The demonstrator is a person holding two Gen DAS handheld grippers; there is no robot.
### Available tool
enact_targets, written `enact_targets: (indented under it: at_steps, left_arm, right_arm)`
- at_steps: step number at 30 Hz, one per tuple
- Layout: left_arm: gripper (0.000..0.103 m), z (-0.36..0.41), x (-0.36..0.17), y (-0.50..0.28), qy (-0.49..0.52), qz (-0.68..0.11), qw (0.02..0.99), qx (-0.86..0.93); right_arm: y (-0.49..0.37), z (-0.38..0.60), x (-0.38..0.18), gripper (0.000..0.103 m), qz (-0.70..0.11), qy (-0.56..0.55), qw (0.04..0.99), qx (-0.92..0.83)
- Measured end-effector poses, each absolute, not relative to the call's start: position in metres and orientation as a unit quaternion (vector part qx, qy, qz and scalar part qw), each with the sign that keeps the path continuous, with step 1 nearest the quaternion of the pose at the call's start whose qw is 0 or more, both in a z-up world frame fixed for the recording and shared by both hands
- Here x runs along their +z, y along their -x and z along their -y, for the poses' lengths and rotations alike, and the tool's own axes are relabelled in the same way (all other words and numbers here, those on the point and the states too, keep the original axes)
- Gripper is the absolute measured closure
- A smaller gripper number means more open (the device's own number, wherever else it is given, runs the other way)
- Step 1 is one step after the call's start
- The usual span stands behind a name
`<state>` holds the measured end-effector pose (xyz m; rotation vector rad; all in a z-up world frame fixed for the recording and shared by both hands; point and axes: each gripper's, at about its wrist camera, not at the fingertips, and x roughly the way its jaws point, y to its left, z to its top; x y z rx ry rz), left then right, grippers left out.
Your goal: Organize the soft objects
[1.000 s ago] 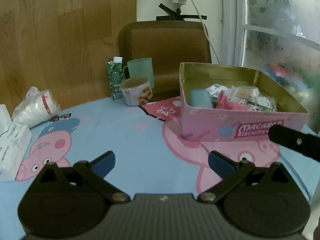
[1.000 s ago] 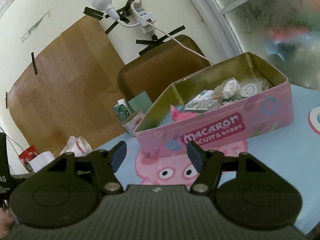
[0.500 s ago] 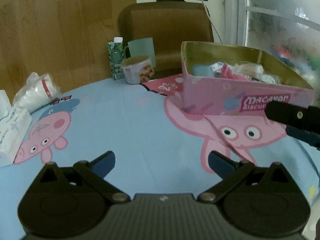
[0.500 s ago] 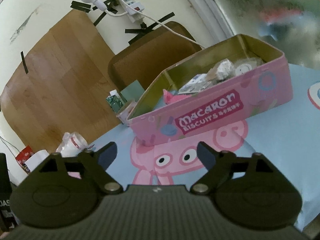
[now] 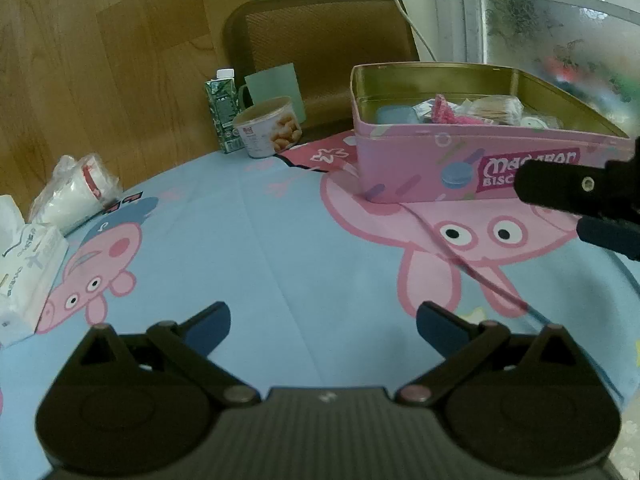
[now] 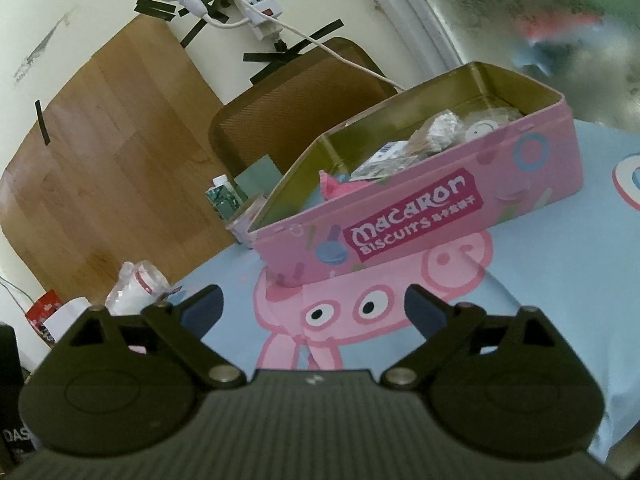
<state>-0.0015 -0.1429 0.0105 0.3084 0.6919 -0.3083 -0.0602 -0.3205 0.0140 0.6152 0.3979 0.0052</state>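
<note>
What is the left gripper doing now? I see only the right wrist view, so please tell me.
Observer: The left gripper is open. Nothing is between its fingers; only the tablecloth shows there.
Operator: Is any soft thing on its side of the table?
Observer: Yes, a white tissue pack lies at the far left, beside a bagged stack of cups.
Operator: The tin wall hides the left end from me. What lies there?
Observer: A pale blue item lies inside the pink tin at that end. I cannot tell what it is.
</note>
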Motion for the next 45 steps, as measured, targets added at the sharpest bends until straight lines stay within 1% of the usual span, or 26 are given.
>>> enact_targets:
  at_steps: [23,38,45]
  left_arm:
    - [0.0,0.1391,0.0097,0.0024,-0.164,-0.325,0.923,-0.126]
    - [0.0,0.1374,0.0135,0.0082,-0.191,-0.291,0.934,-0.085]
    - [0.0,0.1377,0.0126,0.0089,-0.199,-0.288,0.934,-0.076]
  right_arm:
    - [0.0594,0.3183,0.0101,0.004,-0.203,-0.303,0.931,0.007]
    - [0.0607,0.3192,0.0101,0.004,-0.203,-0.306,0.93,0.008]
    - [0.0617,0.3195,0.0096,0.004,-0.203,-0.307,0.93,0.008]
